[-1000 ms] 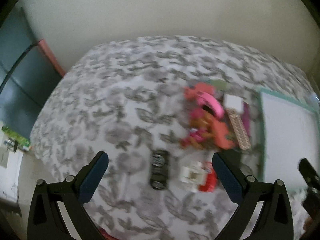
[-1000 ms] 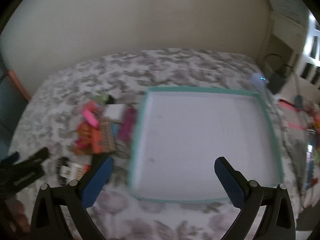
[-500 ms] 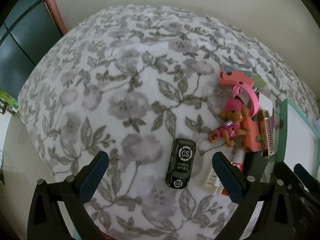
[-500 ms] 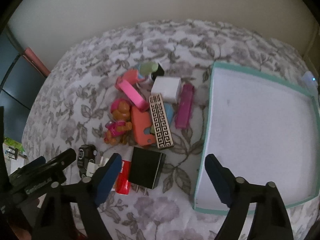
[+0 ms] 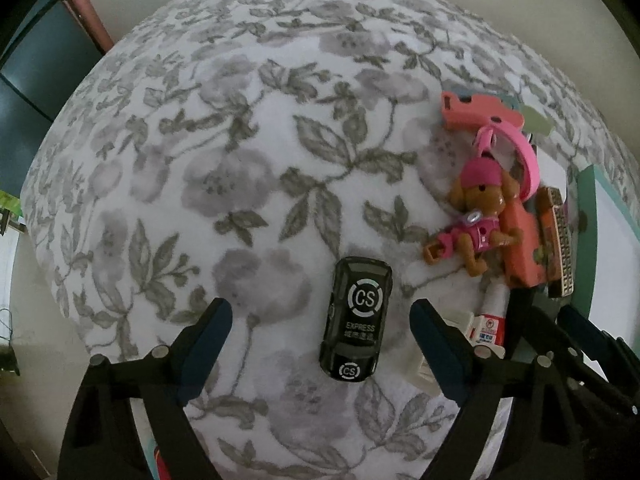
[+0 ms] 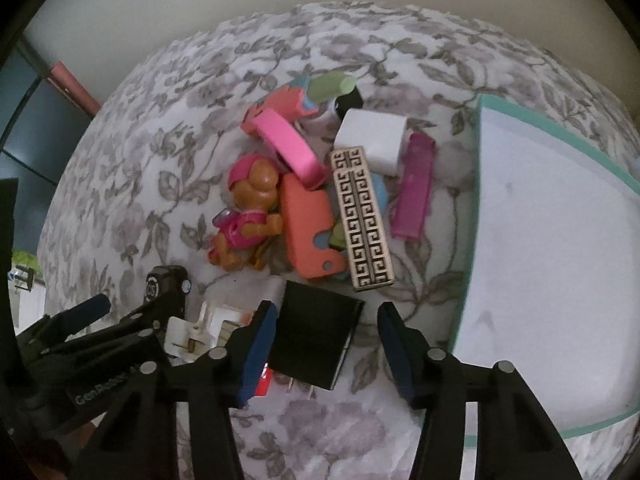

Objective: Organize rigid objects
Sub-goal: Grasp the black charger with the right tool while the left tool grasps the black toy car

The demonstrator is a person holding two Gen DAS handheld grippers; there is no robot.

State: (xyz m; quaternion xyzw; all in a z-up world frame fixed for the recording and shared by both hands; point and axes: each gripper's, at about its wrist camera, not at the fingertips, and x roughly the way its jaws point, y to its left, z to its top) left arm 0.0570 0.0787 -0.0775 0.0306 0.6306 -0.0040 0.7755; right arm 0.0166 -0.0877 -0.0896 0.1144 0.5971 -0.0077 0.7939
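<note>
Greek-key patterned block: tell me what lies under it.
The cream Greek-key patterned block lies over a light-blue piece and a green piece; their covered parts stay hidden.

A small black plastic toy car [image 5: 357, 319] lies at lower centre on the flowered grey-and-white cloth [image 5: 224, 168] (left wrist view); a brown plastic puppy figure [image 5: 476, 216] lies upper right of it, and a teal-rimmed white tray [image 6: 560, 240] fills the right wrist view's right side.

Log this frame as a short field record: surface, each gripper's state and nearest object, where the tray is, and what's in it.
surface: floral cloth
left gripper: open, black toy car between its fingers, not gripped
right gripper: open, over black charger, not gripped
tray: teal rim, right of the pile
tray contents: nothing visible
pile: dog figure, patterned bar, white adapter
</note>
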